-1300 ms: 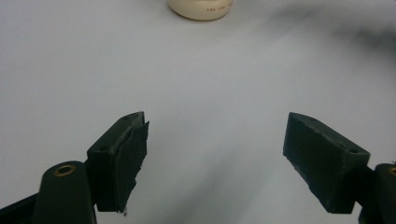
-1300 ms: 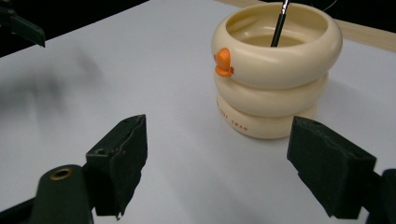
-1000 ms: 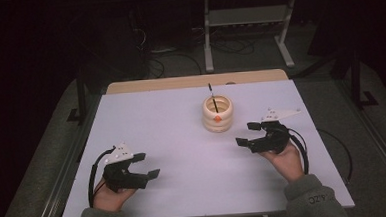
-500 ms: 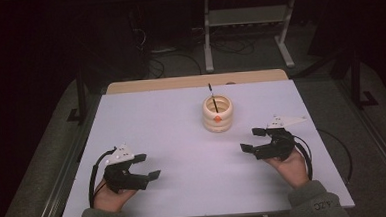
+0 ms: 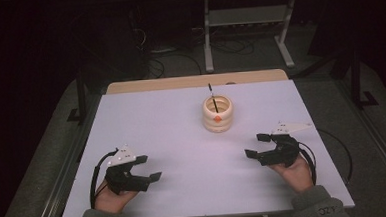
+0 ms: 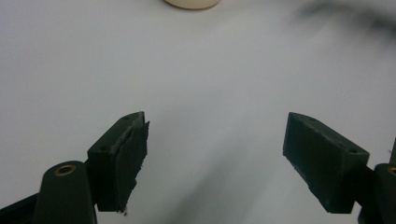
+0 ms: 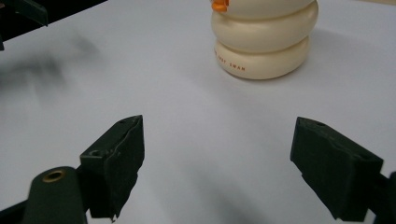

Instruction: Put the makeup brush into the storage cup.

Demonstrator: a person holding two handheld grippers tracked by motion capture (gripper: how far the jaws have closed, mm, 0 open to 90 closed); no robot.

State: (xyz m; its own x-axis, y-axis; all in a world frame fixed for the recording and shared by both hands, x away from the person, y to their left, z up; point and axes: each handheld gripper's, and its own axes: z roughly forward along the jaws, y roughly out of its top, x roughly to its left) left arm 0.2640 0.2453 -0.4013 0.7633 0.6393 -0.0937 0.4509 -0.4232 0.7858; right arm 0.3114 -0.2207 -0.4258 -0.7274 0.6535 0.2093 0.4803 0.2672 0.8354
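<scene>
Cream-coloured and ribbed, the holder [image 5: 218,114] stands upright ahead of your right gripper [image 5: 259,145], off to the side of its spread jaws, with a thin black stick [image 5: 213,100] leaning out of its mouth. In the right gripper view the holder [image 7: 264,39] sits beyond the far jaw, well apart from both fingertips [image 7: 122,140], and nothing lies between them. Your left gripper [image 5: 147,168] rests low on the white table [image 5: 146,121], jaws likewise wide and empty; in the left gripper view [image 6: 215,163] just the foot of the holder [image 6: 191,3] shows, far ahead.

If you mean to take the stick, bring the right gripper forward and up so the jaws straddle the stick above the rim, not the holder's wall. Close gently, since I judge that the stick is slim and could tip the holder if pushed sideways. Keep the left gripper ready to steady the base.

Compared with a second ago, your right gripper has pulled back toward you and away from the holder, while the left has barely shifted; holder and stick stand as they did.
</scene>
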